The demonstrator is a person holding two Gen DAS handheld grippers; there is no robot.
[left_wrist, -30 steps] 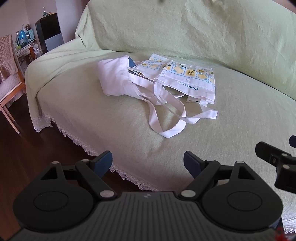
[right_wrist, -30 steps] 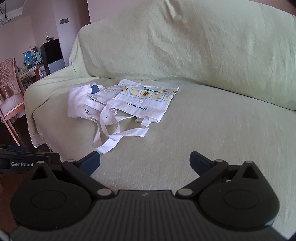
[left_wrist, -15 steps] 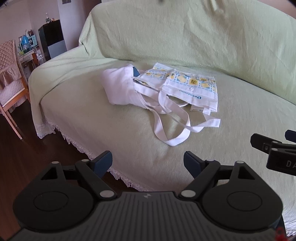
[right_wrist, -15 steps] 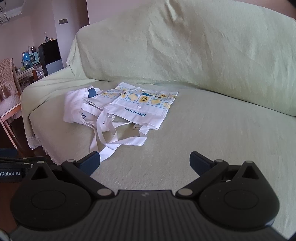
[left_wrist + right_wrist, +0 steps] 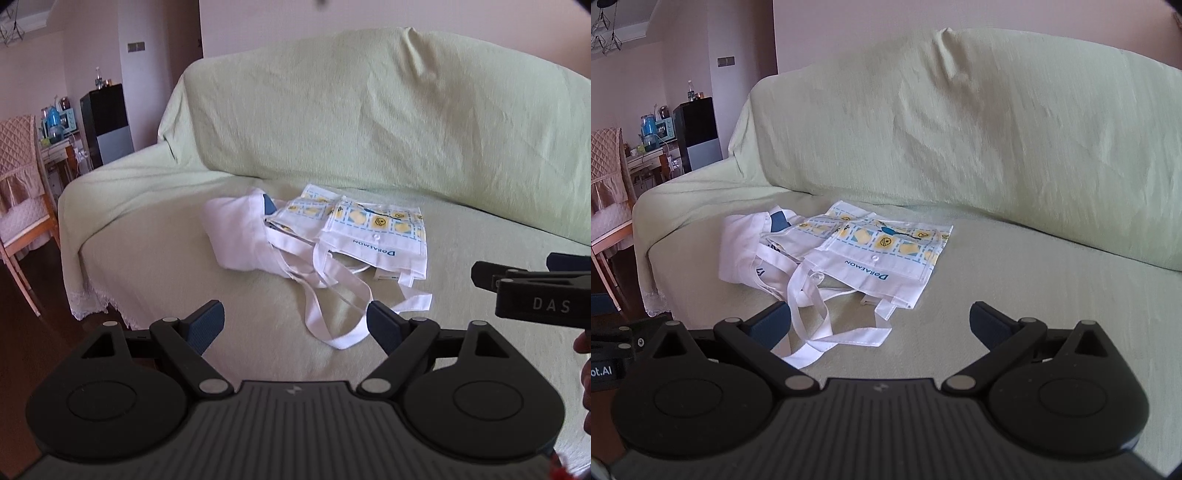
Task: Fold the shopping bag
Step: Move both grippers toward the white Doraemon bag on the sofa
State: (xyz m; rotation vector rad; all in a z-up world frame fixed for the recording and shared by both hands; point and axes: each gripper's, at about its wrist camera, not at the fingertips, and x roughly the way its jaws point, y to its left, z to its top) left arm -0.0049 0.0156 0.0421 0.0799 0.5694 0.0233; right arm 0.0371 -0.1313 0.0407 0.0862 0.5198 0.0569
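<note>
A chair [image 5: 22, 206] stands off the sofa's left end. The left gripper [image 5: 295, 325] hovers spread wide over the front edge of the sofa [image 5: 369, 122], empty. The bag [image 5: 373, 229] lies rumpled mid-seat, its straps [image 5: 332, 295] trailing toward the front edge. The right gripper [image 5: 879, 325] hovers spread and empty, near the straps.

Green-covered sofa [image 5: 369, 122], pink walls [image 5: 92, 44], dark wood floor [image 5: 22, 350], chair [image 5: 18, 206] at left.
</note>
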